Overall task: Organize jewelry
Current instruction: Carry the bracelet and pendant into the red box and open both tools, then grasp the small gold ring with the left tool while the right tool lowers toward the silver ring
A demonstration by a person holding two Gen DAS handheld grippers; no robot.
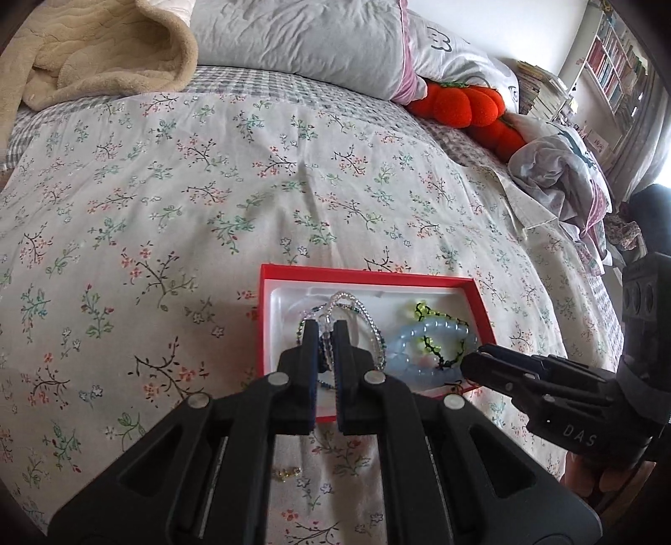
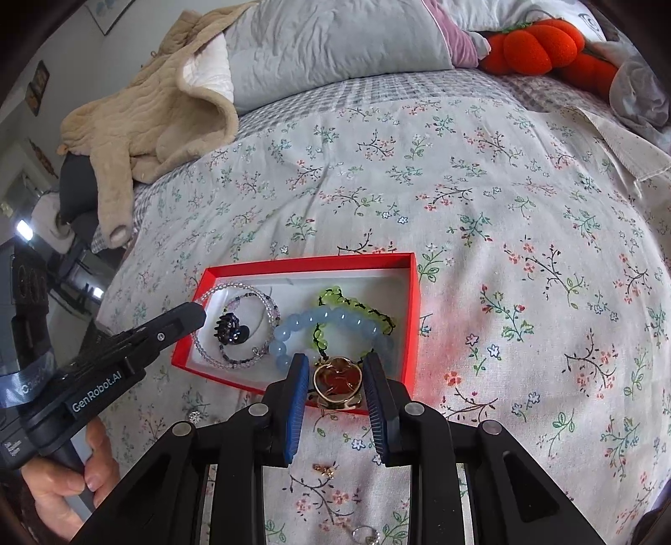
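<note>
A red jewelry box point(image 1: 360, 277) point(image 2: 415, 318) with a white lining lies on the floral bedspread. Inside are a pale blue bead bracelet point(image 1: 413, 362) point(image 2: 331, 318), a green-and-black braided bracelet point(image 1: 436, 335) point(image 2: 356, 304), clear bead strands point(image 2: 235, 289) and a dark blue claw clip point(image 2: 230, 329). My left gripper point(image 1: 325, 331) is nearly closed around a clear bead strand point(image 1: 348, 299) over the box's left half. My right gripper point(image 2: 335, 373) is open over the box's near right corner, its jaws on either side of a gold brooch with a red centre point(image 2: 337, 383).
Loose pieces lie on the bedspread near me: a small gold piece point(image 1: 287, 473) point(image 2: 325, 468), a sparkly stud point(image 2: 193, 416) and a silver ring point(image 2: 365, 534). Beige blanket point(image 2: 146, 105), grey pillow point(image 1: 302, 37) and orange plush point(image 1: 469, 105) lie at the bed's far end.
</note>
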